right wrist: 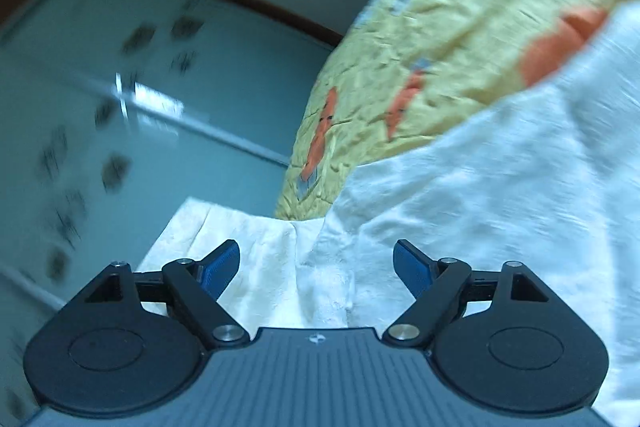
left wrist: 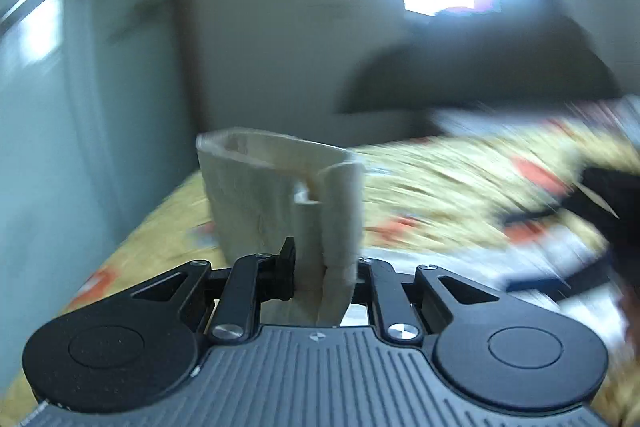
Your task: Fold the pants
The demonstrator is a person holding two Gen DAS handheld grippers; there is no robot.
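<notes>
Clearly clamped: left hand-held gripper [left wrist: 320,267] pinched tight on a bunched fold of cream pants [left wrist: 280,195], black jaws nearly together with the cloth squeezed between them. Rising ahead of the fingers, a looped cuff or hem of the same fabric, standing up and open at the top. Beyond and below it, a bed [left wrist: 440,187] spread with a yellow cover printed in orange and blue shapes, heavily smeared by motion. Off to the right of the left hand-held gripper, a dark blurred mass at the frame edge, too smeared to identify. Farther ahead, a pale wall, a bright window up right, and a dark rounded shape under it, also unidentifiable.

Released on the other side: right hand-held gripper [right wrist: 316,267] spread wide, blue pads [right wrist: 220,267] well apart and gripping nothing. Directly ahead of and under its fingers, the cream pants [right wrist: 460,187] lying loose, a seam running between the two pads without touching either. Farther ahead and to the right, the yellow bed cover [right wrist: 440,27] with orange carrot-like prints. To the left of the fingers, a blue-green surface with dark smudged marks and a bright reflection.

No legible writing anywhere; only a small round emblem [right wrist: 316,338] on each ribbed grey housing, too small to read.
</notes>
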